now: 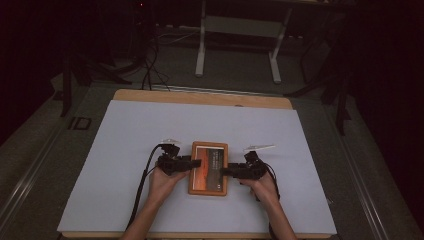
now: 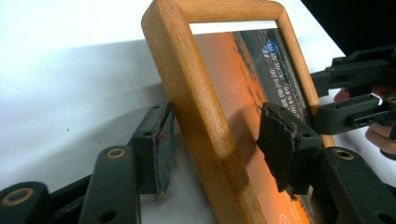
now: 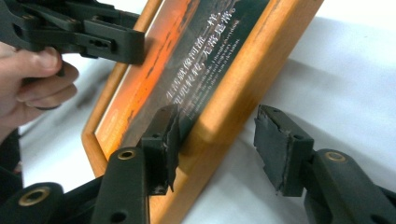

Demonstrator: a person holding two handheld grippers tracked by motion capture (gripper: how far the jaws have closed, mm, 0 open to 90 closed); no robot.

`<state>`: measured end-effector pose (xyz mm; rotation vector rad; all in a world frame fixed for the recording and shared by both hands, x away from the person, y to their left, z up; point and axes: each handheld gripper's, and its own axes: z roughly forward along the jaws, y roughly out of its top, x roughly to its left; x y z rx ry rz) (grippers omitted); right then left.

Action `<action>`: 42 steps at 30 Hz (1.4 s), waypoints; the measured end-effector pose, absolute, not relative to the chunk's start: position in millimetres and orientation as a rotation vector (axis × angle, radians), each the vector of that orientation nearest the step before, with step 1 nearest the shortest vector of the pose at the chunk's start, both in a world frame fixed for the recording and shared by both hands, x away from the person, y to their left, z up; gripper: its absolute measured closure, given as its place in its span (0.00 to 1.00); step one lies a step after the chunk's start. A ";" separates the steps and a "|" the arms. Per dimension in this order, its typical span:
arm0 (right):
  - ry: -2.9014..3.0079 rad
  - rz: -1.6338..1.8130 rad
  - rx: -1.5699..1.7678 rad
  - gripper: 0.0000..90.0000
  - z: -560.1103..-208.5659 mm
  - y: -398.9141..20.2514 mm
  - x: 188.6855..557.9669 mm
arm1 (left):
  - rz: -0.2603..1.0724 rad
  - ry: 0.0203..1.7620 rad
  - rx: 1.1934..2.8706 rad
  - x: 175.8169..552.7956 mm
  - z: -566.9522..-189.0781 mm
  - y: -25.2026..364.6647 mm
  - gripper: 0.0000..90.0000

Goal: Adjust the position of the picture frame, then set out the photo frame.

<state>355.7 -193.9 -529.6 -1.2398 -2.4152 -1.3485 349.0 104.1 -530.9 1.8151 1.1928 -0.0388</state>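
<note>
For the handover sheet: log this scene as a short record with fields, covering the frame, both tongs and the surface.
item: wooden picture frame with an orange picture and white lettering
item position: flat on the white table cover, between both hands
left tongs: jaws straddle the frame's left rail, the outer pad at the wood, the inner pad off the glass, not clamped
right tongs: jaws straddle the right rail, with a clear gap at the outer pad
grip: neither clamps the frame
surroundings: dark floor and a white stand beyond the table
</note>
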 end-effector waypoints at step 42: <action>-2.593 -1.499 -1.277 0.57 -492.4 -213.2 339.7 | 0.200 1.181 1.757 304.6 -502.4 140.7 0.48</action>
